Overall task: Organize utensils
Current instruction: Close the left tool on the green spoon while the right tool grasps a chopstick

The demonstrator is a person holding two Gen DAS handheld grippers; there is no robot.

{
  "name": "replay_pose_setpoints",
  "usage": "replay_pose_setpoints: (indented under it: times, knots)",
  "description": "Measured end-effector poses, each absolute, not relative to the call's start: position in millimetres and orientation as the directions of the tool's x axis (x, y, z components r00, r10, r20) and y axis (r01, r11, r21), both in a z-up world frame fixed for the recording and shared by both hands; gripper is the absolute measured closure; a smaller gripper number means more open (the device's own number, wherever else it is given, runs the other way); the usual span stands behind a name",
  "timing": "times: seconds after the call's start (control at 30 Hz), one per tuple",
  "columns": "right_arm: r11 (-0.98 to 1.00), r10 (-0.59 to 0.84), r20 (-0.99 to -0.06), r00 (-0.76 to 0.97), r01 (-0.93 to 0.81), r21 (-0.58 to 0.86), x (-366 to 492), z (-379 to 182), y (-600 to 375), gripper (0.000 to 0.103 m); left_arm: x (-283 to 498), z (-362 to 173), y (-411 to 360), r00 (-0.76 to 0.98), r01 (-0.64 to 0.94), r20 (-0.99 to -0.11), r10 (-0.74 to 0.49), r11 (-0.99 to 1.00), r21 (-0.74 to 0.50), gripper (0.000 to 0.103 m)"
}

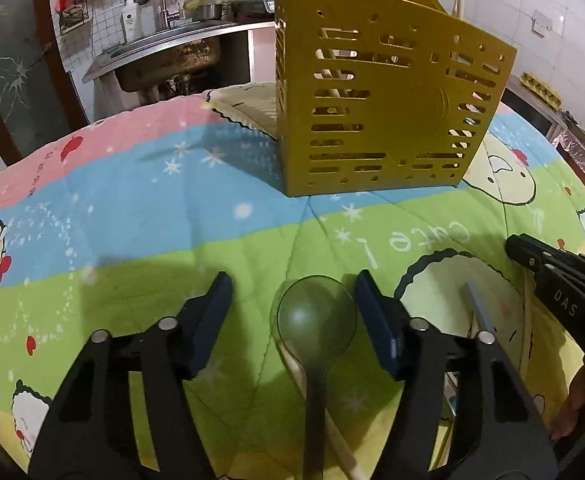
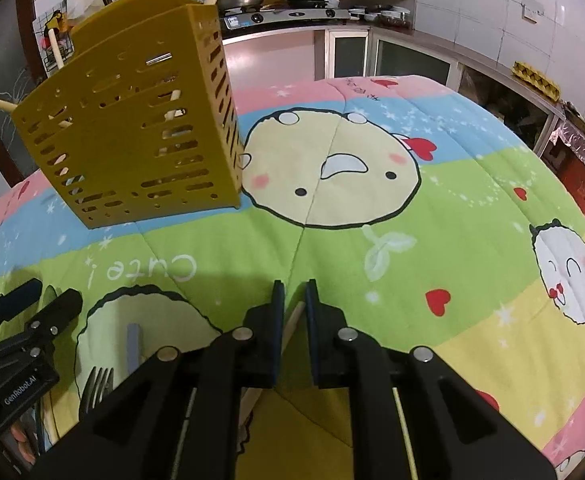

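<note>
Kitchen counters, a steel sink (image 1: 164, 54) and a stove (image 2: 292, 14) are seen behind a table draped in a bright cartoon-print quilt (image 2: 432, 208).

In the left wrist view, the left gripper (image 1: 292, 312) is shown at the lower centre with its blue pads apart on either side of a dark green spoon (image 1: 316, 316); neither pad is seen pressing on the bowl. The spoon is laid flat, its long axis running from the bottom edge of the frame upward, bowl pointing toward a yellow slotted utensil holder (image 1: 380, 120) standing at upper centre. A pale wooden stick (image 1: 332, 432) is glimpsed under the spoon's handle, angled toward the lower right. At the far right edge, the right gripper (image 1: 532, 256) is seen entering the frame.

In the right wrist view, the holder is placed at upper left, with pale sticks rising from its top. A fork (image 2: 96, 388) is seen at lower left, tines pointing up the frame. At lower centre, the right gripper's pads are drawn nearly together on a wooden chopstick (image 2: 294, 322), whose long axis slants from lower left to upper right.
</note>
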State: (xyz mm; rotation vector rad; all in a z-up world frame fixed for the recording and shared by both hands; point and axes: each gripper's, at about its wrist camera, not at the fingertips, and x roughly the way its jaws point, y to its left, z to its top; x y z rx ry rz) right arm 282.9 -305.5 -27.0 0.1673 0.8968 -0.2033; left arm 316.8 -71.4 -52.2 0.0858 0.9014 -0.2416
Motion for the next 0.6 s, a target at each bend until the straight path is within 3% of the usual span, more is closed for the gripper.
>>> replay_pose_setpoints:
  times: [0.2,0.6]
  knots:
    - [0.965,-0.123,-0.784,0.608,0.256,0.047,283.8,-27.9,-303.2,0.092,317.2,-51.8,-71.9,0.593,0.252,-0.783,-0.187,0.967,-0.039,0.067]
    - [0.959,-0.123,-0.747,0.654,0.272,0.08,278.4,-17.9,-306.5,0.093,313.7,-39.7,-62.7,0.638,0.215,-0.748,-0.184,0.975,-0.057,0.069]
